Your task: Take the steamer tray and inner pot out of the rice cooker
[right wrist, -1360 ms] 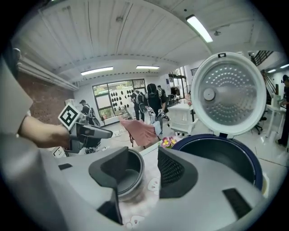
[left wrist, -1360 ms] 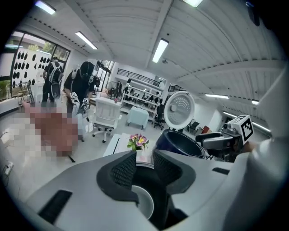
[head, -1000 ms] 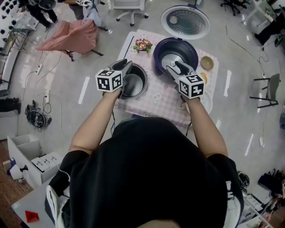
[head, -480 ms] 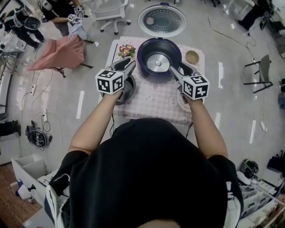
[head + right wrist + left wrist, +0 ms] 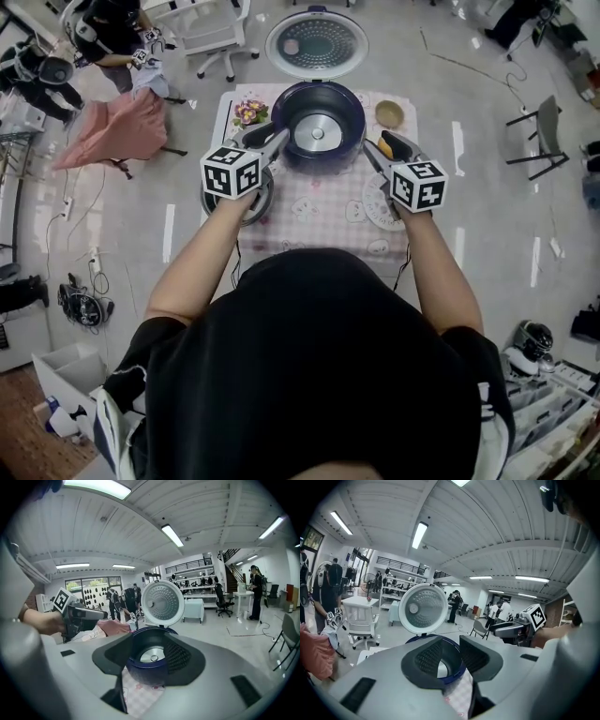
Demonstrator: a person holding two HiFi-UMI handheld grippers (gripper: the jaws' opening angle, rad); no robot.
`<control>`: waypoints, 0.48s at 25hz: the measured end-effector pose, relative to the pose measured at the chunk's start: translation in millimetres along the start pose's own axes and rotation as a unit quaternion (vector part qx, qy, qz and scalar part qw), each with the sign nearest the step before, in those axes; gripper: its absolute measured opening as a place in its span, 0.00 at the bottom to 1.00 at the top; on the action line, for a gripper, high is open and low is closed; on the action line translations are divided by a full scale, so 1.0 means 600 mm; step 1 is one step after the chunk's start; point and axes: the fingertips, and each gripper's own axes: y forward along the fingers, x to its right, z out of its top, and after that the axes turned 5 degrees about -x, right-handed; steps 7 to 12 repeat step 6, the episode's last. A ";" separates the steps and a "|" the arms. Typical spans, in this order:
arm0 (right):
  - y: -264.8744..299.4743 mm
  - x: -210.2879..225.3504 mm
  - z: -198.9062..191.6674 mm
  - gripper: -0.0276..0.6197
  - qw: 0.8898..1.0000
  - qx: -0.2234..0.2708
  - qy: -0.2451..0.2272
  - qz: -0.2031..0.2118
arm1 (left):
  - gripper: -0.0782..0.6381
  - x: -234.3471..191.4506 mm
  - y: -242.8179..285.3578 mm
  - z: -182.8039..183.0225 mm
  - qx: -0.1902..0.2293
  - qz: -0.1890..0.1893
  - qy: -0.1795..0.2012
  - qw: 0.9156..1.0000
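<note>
The dark blue rice cooker (image 5: 319, 120) stands open on the checked tablecloth, its bare silver heating plate (image 5: 317, 131) showing and its lid (image 5: 316, 42) tipped back. The metal inner pot (image 5: 257, 201) sits on the table left of the cooker, partly hidden under my left gripper (image 5: 272, 142). That gripper is open and empty, its tips by the cooker's left rim. A white round steamer tray (image 5: 375, 206) lies at the right. Above it my right gripper (image 5: 375, 150) is open and empty, beside the cooker's right side. Both gripper views look at the cooker (image 5: 151, 670) between the jaws.
A flower pot (image 5: 248, 112) and a small bowl (image 5: 389, 114) flank the cooker at the back of the table (image 5: 323, 211). An orange item (image 5: 385, 148) lies by the right gripper. Chairs, a pink cloth (image 5: 122, 127) and people stand around on the floor.
The left gripper has come off the inner pot towards the cooker's left rim. The right gripper has drawn out of the cooker to its right side. Both rose; jaws stay open.
</note>
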 end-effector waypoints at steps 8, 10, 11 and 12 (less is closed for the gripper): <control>-0.004 0.045 -0.014 0.37 1.000 0.002 0.010 -0.011 | 0.29 0.007 0.045 -0.008 -0.007 -0.006 0.002 1.000; -0.004 0.045 -0.014 0.37 1.000 0.002 0.010 -0.011 | 0.29 0.007 0.045 -0.008 -0.007 -0.006 0.002 1.000; -0.004 0.045 -0.014 0.37 1.000 0.002 0.010 -0.011 | 0.29 0.007 0.045 -0.008 -0.007 -0.006 0.002 1.000; -0.004 0.045 -0.014 0.37 1.000 0.002 0.010 -0.011 | 0.29 0.007 0.045 -0.008 -0.007 -0.006 0.002 1.000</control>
